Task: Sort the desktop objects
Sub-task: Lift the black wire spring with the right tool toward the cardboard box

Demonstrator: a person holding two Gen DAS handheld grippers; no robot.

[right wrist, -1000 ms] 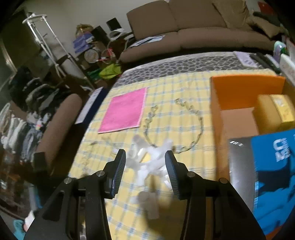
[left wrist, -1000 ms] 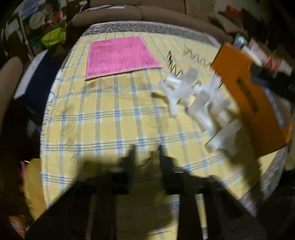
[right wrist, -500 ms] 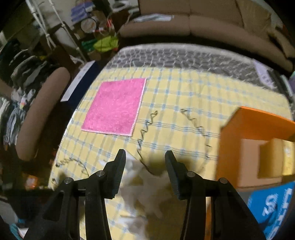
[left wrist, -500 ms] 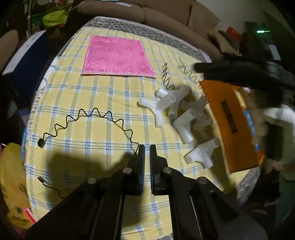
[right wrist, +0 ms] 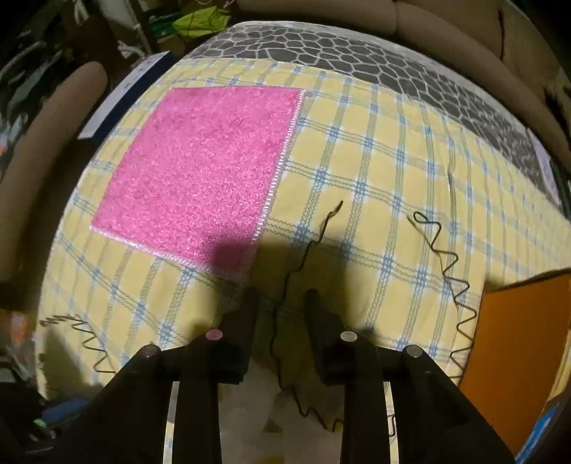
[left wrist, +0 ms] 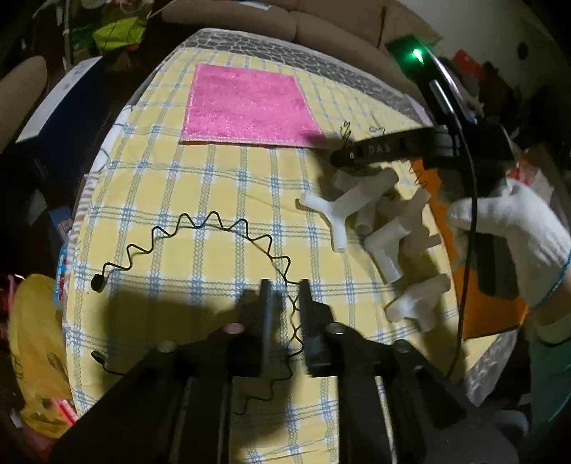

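Note:
A black zigzag wire band [left wrist: 200, 228] lies curved on the yellow checked cloth [left wrist: 214, 178]. My left gripper [left wrist: 284, 289] is open a little, and the band passes between its fingers. Several white three-way pipe connectors [left wrist: 360, 200] lie in a pile to the right. My right gripper [right wrist: 280, 298] is open, low over the cloth, with a second zigzag wire [right wrist: 303, 257] running between its fingers. It also shows in the left wrist view [left wrist: 342, 157], held by a white-gloved hand [left wrist: 517, 228] above the connectors. A third wire [right wrist: 449, 271] lies to the right.
A pink cloth square [left wrist: 246, 107] lies at the far side, seen also in the right wrist view [right wrist: 200, 171]. An orange box [right wrist: 521, 349] stands at the right edge. A sofa [left wrist: 285, 21] is behind the table. Clutter surrounds the table on the left.
My left gripper was shut half a second ago and has opened around the wire band. My right gripper moved forward and down past the connectors toward the wire by the pink cloth.

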